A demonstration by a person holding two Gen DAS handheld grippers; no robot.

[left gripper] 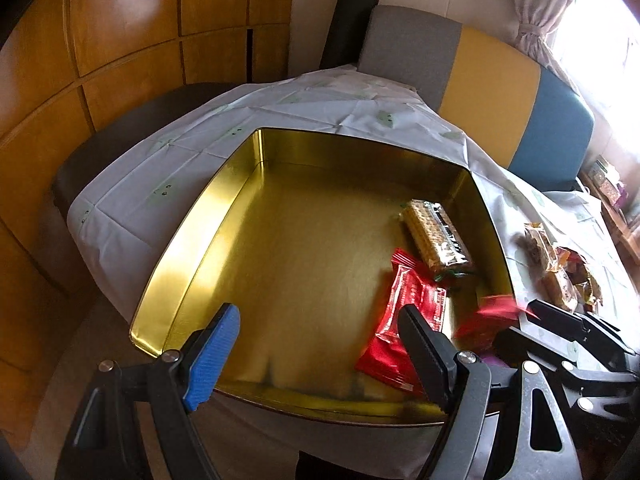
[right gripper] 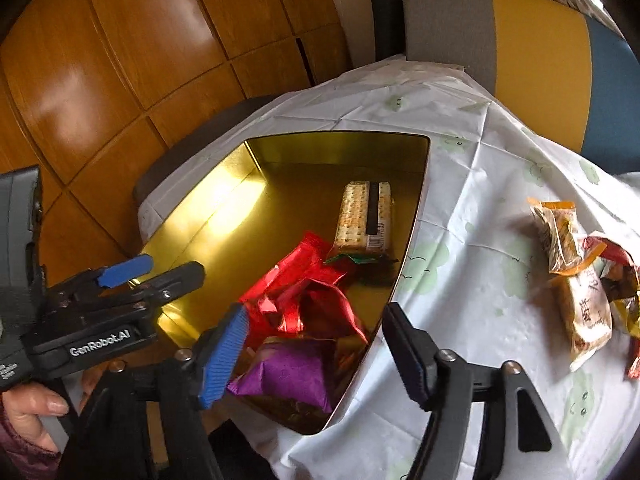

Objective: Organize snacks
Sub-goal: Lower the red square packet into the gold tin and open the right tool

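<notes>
Right hand-held gripper: spread, nothing pinched; it hangs over the tin's near right corner, directly above the packets, which fits a packet let go there. No earlier view is given, so that is only a judgement.
Left hand-held gripper: spread and empty, poised over the tin's near edge; it seems to wait its turn, not to steady the tin, since neither finger touches the wall.
Hand: grips the left tool's handle at the lower left of the right wrist view.
Purple packet: lies in the tin's near corner, just under the right fingers, partly under red wrappers.
Red packets: heaped loosely beside and over the purple one; one appears blurred in the left wrist view, so its exact rest is unclear.
Cracker pack: lies flat along the tin's right wall, farther in, touching the red heap at its near end.
Tin: open, gold inside, on the table; its left half is bare, so there is room for more.
Loose snacks: a small pile on the cloth to the right, well apart from the tin, not yet sorted.
Table: covered by a pale printed cloth.
Chair: behind the table, grey, yellow and blue.
</notes>
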